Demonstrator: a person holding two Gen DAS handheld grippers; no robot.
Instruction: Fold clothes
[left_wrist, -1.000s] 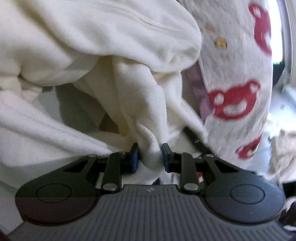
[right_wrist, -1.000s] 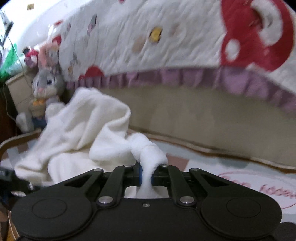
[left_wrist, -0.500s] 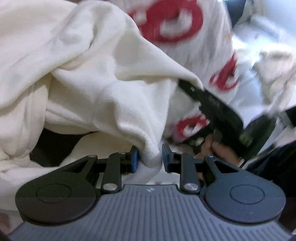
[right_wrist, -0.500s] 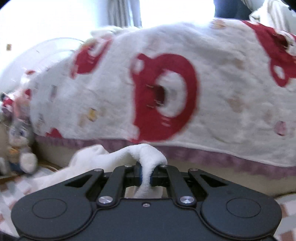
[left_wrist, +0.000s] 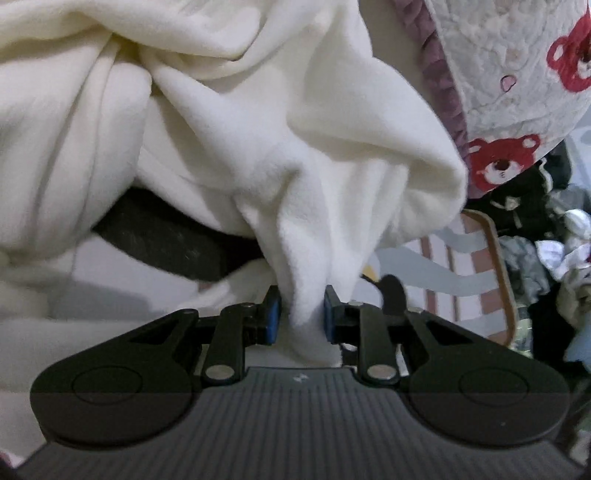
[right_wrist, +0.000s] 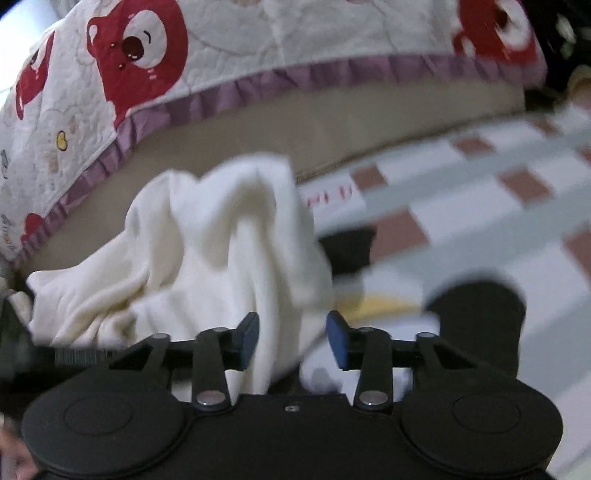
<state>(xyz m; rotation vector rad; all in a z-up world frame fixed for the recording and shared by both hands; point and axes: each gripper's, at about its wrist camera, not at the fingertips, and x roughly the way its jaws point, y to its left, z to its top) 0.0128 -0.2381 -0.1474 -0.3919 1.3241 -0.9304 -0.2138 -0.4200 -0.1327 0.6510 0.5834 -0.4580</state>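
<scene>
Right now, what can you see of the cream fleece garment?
The cream fleece garment is soft, fuzzy and crumpled into deep folds. A pinched bunch runs between the left gripper pads, held tight. The right gripper is open; cloth drapes past its left pad. It lies beside the bear-print quilt, over a checked mat.

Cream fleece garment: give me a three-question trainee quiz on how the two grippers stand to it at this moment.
1. True or false: the left gripper is shut on the cream fleece garment.
2. In the right wrist view, the right gripper is: A) clamped on the cream fleece garment; B) open, with fabric lying between its fingers; C) holding the bear-print quilt.
3. Fill in: the quilt's frilled edge is ____ in colour.

Key: 1 true; 2 B; 3 purple.
</scene>
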